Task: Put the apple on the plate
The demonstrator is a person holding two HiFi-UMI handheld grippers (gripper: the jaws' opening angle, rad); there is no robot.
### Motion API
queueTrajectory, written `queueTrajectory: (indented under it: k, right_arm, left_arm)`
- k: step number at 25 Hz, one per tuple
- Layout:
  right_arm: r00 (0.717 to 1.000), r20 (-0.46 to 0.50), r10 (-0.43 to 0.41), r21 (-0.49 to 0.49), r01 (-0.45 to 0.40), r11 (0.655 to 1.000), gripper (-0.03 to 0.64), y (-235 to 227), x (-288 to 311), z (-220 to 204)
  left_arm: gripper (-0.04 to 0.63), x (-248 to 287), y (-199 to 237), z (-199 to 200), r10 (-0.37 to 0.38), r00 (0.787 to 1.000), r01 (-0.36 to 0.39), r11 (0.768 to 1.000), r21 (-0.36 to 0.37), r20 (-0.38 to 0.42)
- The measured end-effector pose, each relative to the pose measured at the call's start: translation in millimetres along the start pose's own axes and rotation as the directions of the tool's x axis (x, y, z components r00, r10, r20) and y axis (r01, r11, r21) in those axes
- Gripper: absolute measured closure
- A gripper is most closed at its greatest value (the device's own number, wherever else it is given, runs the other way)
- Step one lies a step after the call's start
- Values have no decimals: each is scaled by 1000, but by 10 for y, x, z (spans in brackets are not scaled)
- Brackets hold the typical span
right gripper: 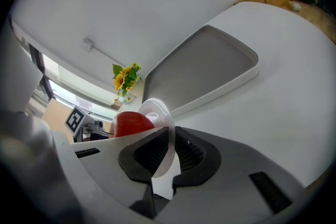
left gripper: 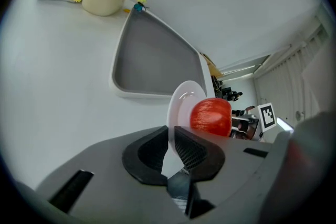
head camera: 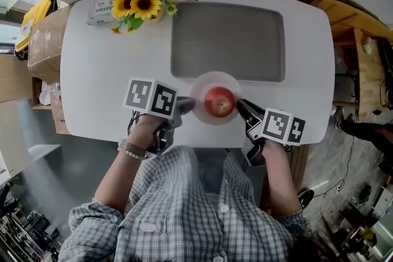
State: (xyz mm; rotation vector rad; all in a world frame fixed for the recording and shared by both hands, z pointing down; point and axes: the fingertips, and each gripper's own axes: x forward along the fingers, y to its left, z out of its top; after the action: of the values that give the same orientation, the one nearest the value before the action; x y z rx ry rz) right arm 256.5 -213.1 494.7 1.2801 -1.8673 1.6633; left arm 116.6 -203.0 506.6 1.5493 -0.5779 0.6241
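Head view: the apple (head camera: pixel 219 101) sat on the plate (head camera: pixel 215 80) near the tabletop's (head camera: pixel 92 70) front edge, between the left tongs (head camera: pixel 186 105) and the right tongs (head camera: pixel 241 107); left gripper view: the left tongs pinched the plate's rim, with the apple just beyond; right gripper view: the right tongs clamped the opposite rim, with the apple just past them.

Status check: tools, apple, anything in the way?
Both shut on plate rim: left tool one side, right tool opposite. Red apple sits on plate. Only grey tray close behind.
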Motion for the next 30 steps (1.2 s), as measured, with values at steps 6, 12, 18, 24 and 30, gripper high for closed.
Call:
queueTrajectory:
  k: [6, 12, 18, 24, 30]
  right_arm:
    - [999, 30, 14, 7, -14, 1000, 569, 33, 46, 250]
    - [998, 62, 19, -1, -19, 1000, 569, 29, 180, 545]
    - [996, 82, 30, -2, -30, 1000, 569, 33, 358, 826]
    - [996, 80, 24, -14, -23, 1000, 569, 14, 537, 1036]
    - [998, 60, -6, -27, 8, 1000, 569, -67, 697, 1142]
  left_arm:
    - [552, -26, -39, 310, -3, 999, 2, 1000, 24, 32]
    - [552, -10, -23, 627, 11, 999, -14, 998, 60, 49]
    - [552, 5, 43, 966, 20, 997, -25, 998, 60, 81]
    - [552, 72, 158, 1201, 35, 995, -38, 999, 28, 96]
    - [552, 180, 261, 1341, 70, 995, -73, 997, 35, 72]
